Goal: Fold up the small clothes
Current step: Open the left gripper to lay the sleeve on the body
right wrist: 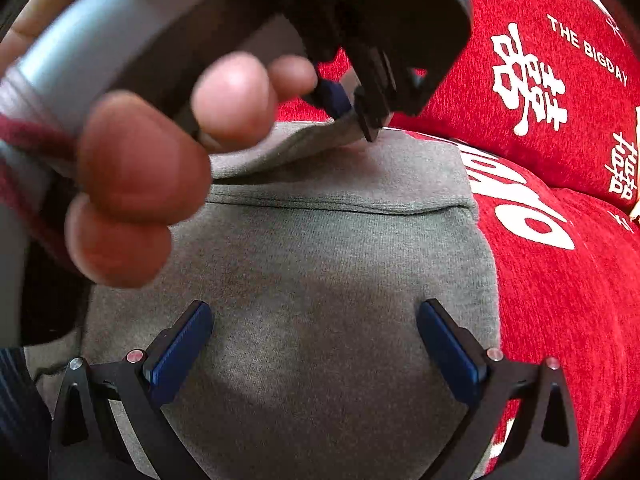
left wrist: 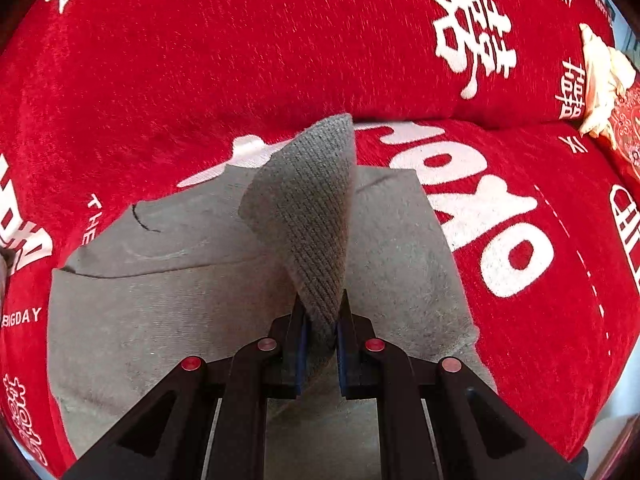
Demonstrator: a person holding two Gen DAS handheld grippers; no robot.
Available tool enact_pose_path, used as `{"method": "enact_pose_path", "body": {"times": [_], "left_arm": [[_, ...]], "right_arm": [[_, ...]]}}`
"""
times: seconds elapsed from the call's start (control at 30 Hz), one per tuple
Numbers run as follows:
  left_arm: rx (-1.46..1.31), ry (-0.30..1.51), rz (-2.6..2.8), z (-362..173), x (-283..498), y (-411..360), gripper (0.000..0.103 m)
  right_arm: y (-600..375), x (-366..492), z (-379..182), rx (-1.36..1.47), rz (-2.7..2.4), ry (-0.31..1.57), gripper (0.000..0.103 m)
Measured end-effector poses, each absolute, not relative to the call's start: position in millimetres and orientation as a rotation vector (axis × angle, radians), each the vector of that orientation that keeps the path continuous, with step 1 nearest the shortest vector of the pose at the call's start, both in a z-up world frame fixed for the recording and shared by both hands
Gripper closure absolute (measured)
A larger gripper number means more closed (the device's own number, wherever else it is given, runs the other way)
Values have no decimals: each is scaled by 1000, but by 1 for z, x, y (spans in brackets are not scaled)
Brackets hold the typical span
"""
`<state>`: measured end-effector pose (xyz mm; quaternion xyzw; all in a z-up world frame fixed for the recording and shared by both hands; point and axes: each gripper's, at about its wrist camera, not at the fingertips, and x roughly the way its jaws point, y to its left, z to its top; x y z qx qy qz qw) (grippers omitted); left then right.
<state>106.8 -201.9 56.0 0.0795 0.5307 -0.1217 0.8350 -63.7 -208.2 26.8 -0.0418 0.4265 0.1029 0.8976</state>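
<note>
A home is suggested — a living room or bedroom, though which cannot be told. The whole scene is taken up by a soft red plush cover [left wrist: 200, 60] printed with white double-happiness characters [left wrist: 472, 36] and the words "THE BIGDAY" [right wrist: 588, 56], as is used for wedding furnishings. It is draped over a padded seat and backrest, like a sofa. A crumpled cream cloth [left wrist: 600, 76] is left at the far edge — household clutter.

Black grippers [right wrist: 314, 344], blue pads [right wrist: 180, 350]
</note>
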Motion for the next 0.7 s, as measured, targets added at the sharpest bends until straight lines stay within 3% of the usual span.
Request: {"method": "enact_pose_path", "body": {"times": [0.3,0.33,0.37,0.43,0.7], "left_arm": [[90,1198,-314,33,113,-202,89],[82,1200,-319,32,114,-201,76],[56,1203,-351,32,114,-200,52],[19,1197,-387,36,112,-200,17],[-63,1138,-482,67,107,-175,13]], "right_arm": [[-208,-66,27,-74,218,874,1],[-208,-66,27,-73,219,874,1],[-208,-66,27,-72,219,873,1],[-209,-67,27,-70,220,872,1],[-215,-68,31,-47,232,878,0]]}}
